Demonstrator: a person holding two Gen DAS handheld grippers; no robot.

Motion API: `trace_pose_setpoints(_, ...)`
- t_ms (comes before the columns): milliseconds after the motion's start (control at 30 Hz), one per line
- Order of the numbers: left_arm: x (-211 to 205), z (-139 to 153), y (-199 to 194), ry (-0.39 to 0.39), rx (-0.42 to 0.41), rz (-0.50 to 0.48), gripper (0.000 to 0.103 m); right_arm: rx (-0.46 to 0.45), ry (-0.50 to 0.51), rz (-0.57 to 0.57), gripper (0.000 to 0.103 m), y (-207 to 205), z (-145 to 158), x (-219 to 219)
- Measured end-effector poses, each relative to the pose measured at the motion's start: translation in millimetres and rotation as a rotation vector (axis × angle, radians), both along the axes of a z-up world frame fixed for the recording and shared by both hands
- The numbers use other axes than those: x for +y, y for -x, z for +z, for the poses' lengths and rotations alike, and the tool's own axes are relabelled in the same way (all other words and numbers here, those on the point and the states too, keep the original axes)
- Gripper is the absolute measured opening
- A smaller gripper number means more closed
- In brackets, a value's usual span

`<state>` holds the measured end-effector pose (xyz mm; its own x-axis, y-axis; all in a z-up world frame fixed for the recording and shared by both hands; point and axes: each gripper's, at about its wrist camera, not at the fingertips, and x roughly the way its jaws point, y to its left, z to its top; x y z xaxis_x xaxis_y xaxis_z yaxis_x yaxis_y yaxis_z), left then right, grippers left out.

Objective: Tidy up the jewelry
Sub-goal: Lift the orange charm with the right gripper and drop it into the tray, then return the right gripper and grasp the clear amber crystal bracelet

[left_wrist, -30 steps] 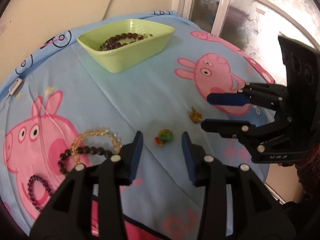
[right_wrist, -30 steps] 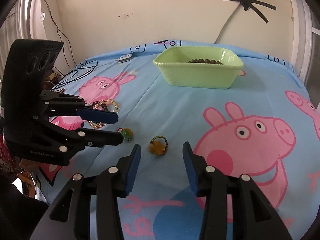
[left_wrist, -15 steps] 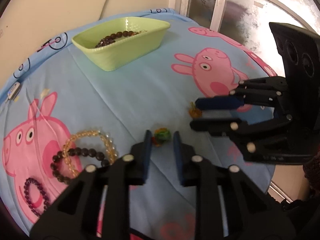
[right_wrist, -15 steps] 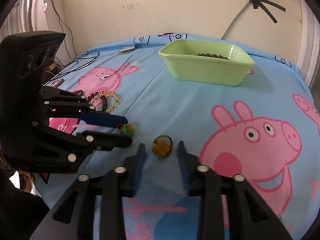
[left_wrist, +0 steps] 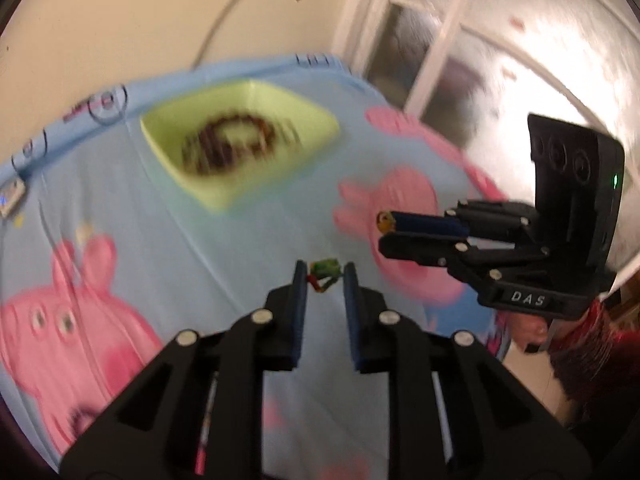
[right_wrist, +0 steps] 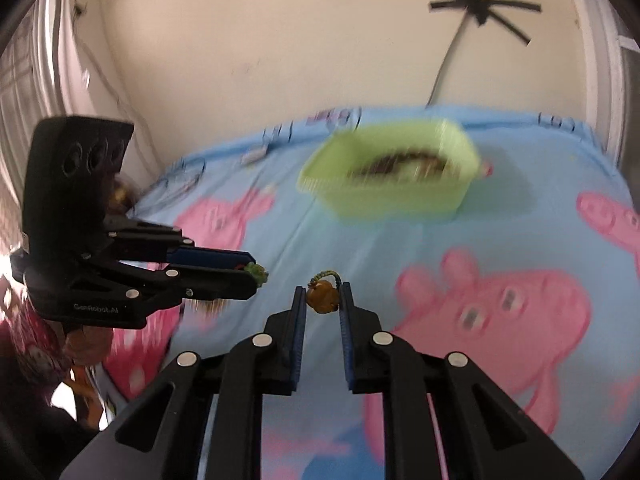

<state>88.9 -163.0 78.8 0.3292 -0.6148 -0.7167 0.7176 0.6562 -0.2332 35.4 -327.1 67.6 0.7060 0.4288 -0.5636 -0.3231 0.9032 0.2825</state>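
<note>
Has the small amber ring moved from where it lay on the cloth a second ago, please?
Yes. The amber ring is off the cloth, pinched in the right gripper, and now sits nearer the green tray in the right wrist view.

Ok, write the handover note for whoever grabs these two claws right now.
Left claw: shut on the small green beaded ring, lifted off the blue cartoon-pig cloth.
Right claw: shut on the amber-yellow bead ring, also lifted.
Light green plastic tray sits at the far side, with dark beaded bracelets already inside.
Left to do: carry both rings to the tray and release them.
</note>
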Motion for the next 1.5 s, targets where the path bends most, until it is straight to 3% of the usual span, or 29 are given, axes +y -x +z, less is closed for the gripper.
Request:
trace_pose_setpoints(133, -8.1, 14.4, -53.2, 0.019, 0.005, 0.061, 0.017, -0.003, -0.048, -0.026, 0.000, -48.3, 12.0, -13.0)
trace_pose_setpoints(333, -10.1, 2.9, -108.5, 0.035, 0.097, 0.124, 0.017, 0.065, -0.137, -0.012, 0.000, -107.7, -0.9, -11.5)
trace_pose_setpoints(400, -8.7, -3.8, -121.0, 0.050, 0.144, 0.137, 0.022, 0.080, -0.161, -0.029, 0.000, -119.1, -6.7, -14.0)
trace_pose_setpoints(433, -7.1, -6.4, -125.7, 0.057, 0.162, 0.147, 0.032, 0.078, -0.176, -0.045, 0.002, -121.0, -8.7, -15.6)
trace_pose_setpoints(500, -2.9, -8.9, -131.4, 0.070, 0.174, 0.162, 0.037, 0.057, -0.206, -0.060, 0.011, -118.4, -8.7, -19.5)
trace_pose_setpoints(600, 7.1, -3.3, -126.8, 0.092, 0.176, 0.177, 0.037, 0.039, -0.233, -0.081, 0.013, -108.1, -6.4, -24.3)
trace_pose_setpoints(733, 42.8, 19.4, -101.7, 0.157, 0.118, 0.205, 0.037, 0.034, -0.288, -0.078, 0.013, -81.2, -9.5, -23.9)
trace_pose_setpoints(933, 133.9, 26.2, -44.7, 0.195, 0.065, 0.345, 0.037, 0.066, -0.333, -0.041, 0.013, -38.8, -29.8, 1.8)
trace_pose_setpoints(1067, 186.9, 4.4, -14.0, 0.159, 0.085, 0.454, 0.037, 0.093, -0.271, 0.017, 0.013, -23.2, -37.0, 37.3)
trace_pose_setpoints(1200, 209.2, -8.1, 4.0, 0.160, 0.104, 0.489, 0.037, 0.112, -0.147, 0.086, 0.013, -15.3, -35.8, 75.3)
trace_pose_setpoints(1267, 213.1, -10.2, 11.5, 0.161, 0.098, 0.489, 0.037, 0.127, -0.086, 0.108, 0.012, -17.3, -36.0, 92.4)
trace_pose_setpoints(1400, 202.9, -13.4, 20.1, 0.175, 0.104, 0.450, 0.037, 0.133, 0.082, 0.116, 0.000, -23.4, -42.0, 124.8)
trace_pose_setpoints(1500, 179.5, -16.5, 24.2, 0.128, 0.085, 0.394, 0.037, 0.129, 0.164, 0.084, 0.000, -30.6, -52.1, 133.5)
